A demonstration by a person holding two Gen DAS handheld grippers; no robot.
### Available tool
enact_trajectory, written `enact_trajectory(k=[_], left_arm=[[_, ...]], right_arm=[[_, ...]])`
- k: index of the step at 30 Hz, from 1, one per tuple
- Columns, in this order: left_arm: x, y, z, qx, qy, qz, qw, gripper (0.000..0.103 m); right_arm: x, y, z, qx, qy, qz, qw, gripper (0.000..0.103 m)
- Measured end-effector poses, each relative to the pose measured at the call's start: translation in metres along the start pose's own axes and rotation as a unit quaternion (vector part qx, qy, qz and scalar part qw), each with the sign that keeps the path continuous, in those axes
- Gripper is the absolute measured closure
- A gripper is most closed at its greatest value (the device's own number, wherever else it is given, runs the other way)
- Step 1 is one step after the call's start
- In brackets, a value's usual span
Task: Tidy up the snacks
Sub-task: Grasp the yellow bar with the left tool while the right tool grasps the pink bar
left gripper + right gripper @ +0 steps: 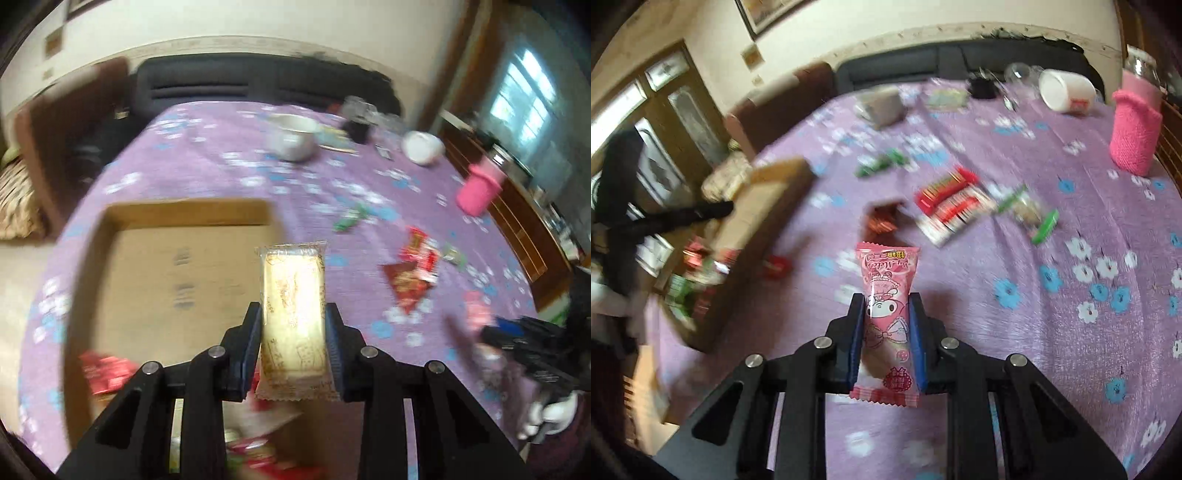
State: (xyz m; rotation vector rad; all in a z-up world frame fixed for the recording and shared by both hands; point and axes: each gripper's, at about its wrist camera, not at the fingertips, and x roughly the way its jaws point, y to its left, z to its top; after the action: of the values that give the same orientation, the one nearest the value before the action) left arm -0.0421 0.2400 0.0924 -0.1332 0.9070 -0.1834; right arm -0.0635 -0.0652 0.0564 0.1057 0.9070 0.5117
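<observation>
My left gripper [293, 314] is shut on a pale yellow snack packet [293, 295], held above the open cardboard box [166, 221]. Red snacks [107, 373] lie in the box's near part. My right gripper [887, 301] is shut on a pink cartoon snack packet [886, 295], held above the purple flowered tablecloth [1071, 332]. Loose snacks lie ahead of it: a red-and-white pack [953, 203], a green-edged pack [1030, 214], a small green one [882, 162]. The box [757, 229] is to its left. The right gripper also shows in the left wrist view [480, 325].
On the table's far side stand a white bowl [291, 136], a white cup [1067, 92], a pink knitted bottle [1134, 133] and glass items [1015, 74]. A dark sofa [221, 81] lies beyond. Red snack packs [413, 273] lie right of the box.
</observation>
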Motion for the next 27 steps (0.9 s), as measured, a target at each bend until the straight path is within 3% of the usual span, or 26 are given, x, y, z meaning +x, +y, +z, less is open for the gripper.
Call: enact_trajectory(k=[4, 9, 12, 14, 15, 19, 21, 23, 25, 27], left_arm=[[0.008, 0.048, -0.005, -0.047, 0.009, 0.026, 0.9985, 0.071], [0.020, 0.087, -0.009, -0.097, 0.020, 0.056, 0.9934, 0.070], [0.018, 0.104, -0.014, -0.127, 0.019, 0.050, 0.9904, 0.066], [0.009, 0.109, -0.017, -0.142, 0.007, 0.029, 0.9895, 0.064], [0.004, 0.109, -0.019, -0.145, 0.001, 0.022, 0.9892, 0.058], [-0.028, 0.108, -0.031, -0.156, -0.041, -0.002, 0.9868, 0.052], [-0.051, 0.102, -0.042, -0.156, -0.069, -0.018, 0.9852, 0.051], [-0.068, 0.097, -0.052, -0.158, -0.091, -0.040, 0.9824, 0.044], [-0.083, 0.086, -0.064, -0.159, -0.119, -0.073, 0.9774, 0.038], [-0.088, 0.075, -0.070, -0.148, -0.131, -0.084, 0.9766, 0.038]], right_arm=[[-0.002, 0.038, 0.020, -0.015, 0.005, 0.056, 0.998, 0.078], [0.045, 0.110, 0.049, -0.038, 0.046, 0.126, 0.990, 0.078], [0.087, 0.148, 0.064, -0.046, 0.078, 0.143, 0.986, 0.078], [0.110, 0.164, 0.069, -0.048, 0.088, 0.137, 0.985, 0.078], [0.126, 0.172, 0.072, -0.049, 0.094, 0.128, 0.986, 0.075], [0.162, 0.178, 0.073, -0.038, 0.121, 0.117, 0.985, 0.070], [0.149, 0.169, 0.074, -0.026, 0.102, 0.135, 0.985, 0.070], [0.124, 0.159, 0.078, -0.021, 0.072, 0.142, 0.987, 0.062], [0.085, 0.135, 0.078, -0.023, 0.033, 0.119, 0.992, 0.047], [0.069, 0.117, 0.073, -0.037, 0.028, 0.085, 0.995, 0.047]])
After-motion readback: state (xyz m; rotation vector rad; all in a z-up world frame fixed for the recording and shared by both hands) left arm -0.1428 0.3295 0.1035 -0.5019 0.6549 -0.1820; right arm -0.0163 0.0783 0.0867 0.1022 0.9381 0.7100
